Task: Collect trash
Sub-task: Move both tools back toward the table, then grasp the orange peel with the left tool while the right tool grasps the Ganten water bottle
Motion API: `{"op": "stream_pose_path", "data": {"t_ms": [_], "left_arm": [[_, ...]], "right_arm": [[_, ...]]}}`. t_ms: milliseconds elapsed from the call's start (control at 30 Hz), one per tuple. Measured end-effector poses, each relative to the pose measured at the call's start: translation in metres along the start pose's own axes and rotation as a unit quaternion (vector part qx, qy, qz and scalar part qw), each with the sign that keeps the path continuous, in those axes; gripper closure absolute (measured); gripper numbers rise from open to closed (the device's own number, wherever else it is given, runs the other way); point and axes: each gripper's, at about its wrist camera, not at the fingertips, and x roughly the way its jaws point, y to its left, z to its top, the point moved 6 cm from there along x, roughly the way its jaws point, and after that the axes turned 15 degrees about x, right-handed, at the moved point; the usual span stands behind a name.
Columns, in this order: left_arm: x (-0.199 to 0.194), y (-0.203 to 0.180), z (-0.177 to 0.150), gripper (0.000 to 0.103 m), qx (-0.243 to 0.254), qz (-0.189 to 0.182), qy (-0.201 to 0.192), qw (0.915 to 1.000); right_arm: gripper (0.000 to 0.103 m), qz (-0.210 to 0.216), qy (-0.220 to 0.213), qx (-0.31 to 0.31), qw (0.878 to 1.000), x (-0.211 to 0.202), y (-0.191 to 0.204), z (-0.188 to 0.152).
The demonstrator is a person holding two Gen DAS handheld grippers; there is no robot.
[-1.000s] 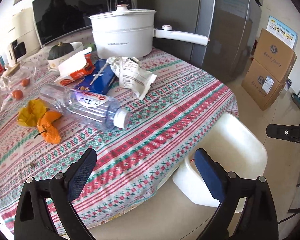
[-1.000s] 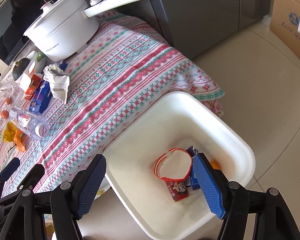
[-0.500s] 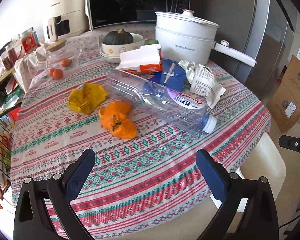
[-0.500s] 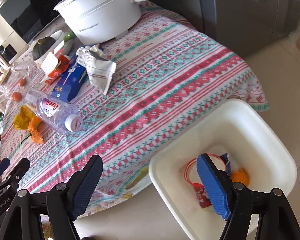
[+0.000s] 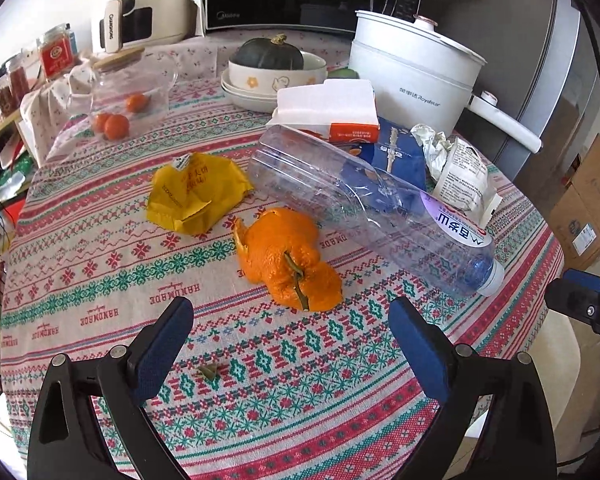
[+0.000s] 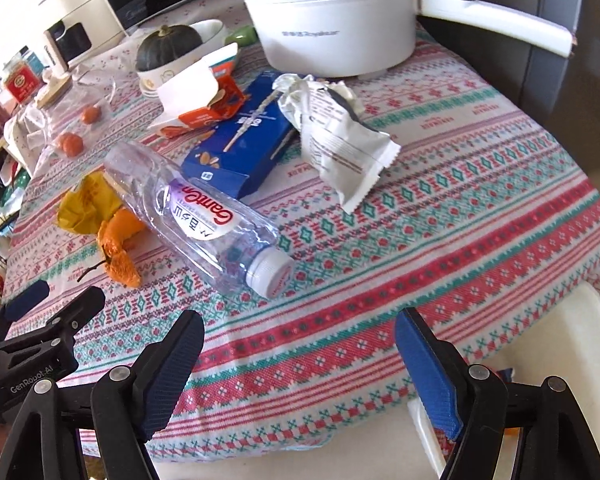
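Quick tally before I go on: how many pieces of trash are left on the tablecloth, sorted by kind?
Plastic bottle: 1
Orange peel: 1
Yellow wrapper: 1
White crumpled wrapper: 1
Cardboard boxes: 2, the blue box and the opened orange-and-white box
Total: 6

A red, green and white patterned tablecloth [image 5: 260, 380] carries orange peel [image 5: 288, 264], a yellow wrapper [image 5: 196, 196] and a blue box [image 6: 240, 144].
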Motion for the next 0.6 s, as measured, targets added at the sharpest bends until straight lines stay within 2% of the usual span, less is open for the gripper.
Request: {"op": "stream_pose_path", "data": {"t_ms": [167, 367, 500, 600], "left_arm": [[0.018, 0.0, 0.006, 0.012, 0.001, -0.011, 0.002, 0.9999], [0.042, 0.008, 0.008, 0.027, -0.018, -0.022, 0.016, 0.9995], [0.053, 0.012, 0.01, 0.042, -0.019, -0.026, 0.021, 0.9993], [0.059, 0.017, 0.011, 0.061, -0.024, -0.034, 0.024, 0.9989]], "right_arm": [[0.02, 0.005, -0.001, -0.034, 0.999, 0.017, 0.02, 0.003], [0.02, 0.025, 0.001, -0.046, 0.999, 0.033, 0.035, 0.008], [0.02, 0.02, 0.001, -0.06, 0.998, 0.043, 0.037, 0.012], [0.02, 0.018, 0.001, -0.071, 0.997, 0.05, 0.039, 0.015]]}}
